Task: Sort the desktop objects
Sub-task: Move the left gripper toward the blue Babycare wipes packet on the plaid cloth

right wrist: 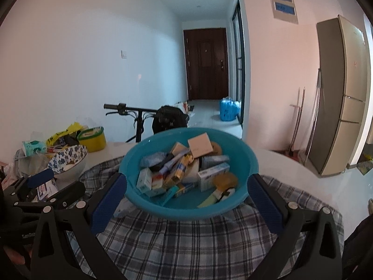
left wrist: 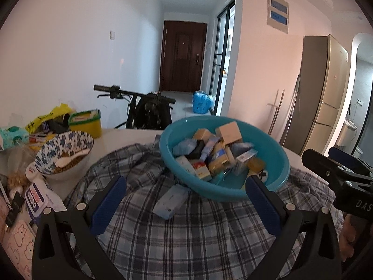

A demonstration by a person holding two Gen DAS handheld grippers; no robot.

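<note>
A teal plastic basin (left wrist: 275, 161) full of several small boxes and tubes stands on a plaid cloth (left wrist: 186, 238). A pale blue-white box (left wrist: 171, 200) lies on the cloth in front of the basin, between my left gripper's (left wrist: 186, 200) open, empty fingers. In the right wrist view the basin (right wrist: 247, 163) sits straight ahead, and my right gripper (right wrist: 186, 198) is open and empty with its fingers on either side of the basin's near rim. The pale box (right wrist: 122, 208) peeks out at the basin's left.
A blue-flowered bowl (left wrist: 64, 151) with a white spoon stands left of the cloth, with a yellow tub (left wrist: 87, 123), tissue pack (left wrist: 12, 136), yellow bag and packets around it. A bicycle (left wrist: 149, 109) stands beyond the table. A fridge (left wrist: 324, 93) is at right.
</note>
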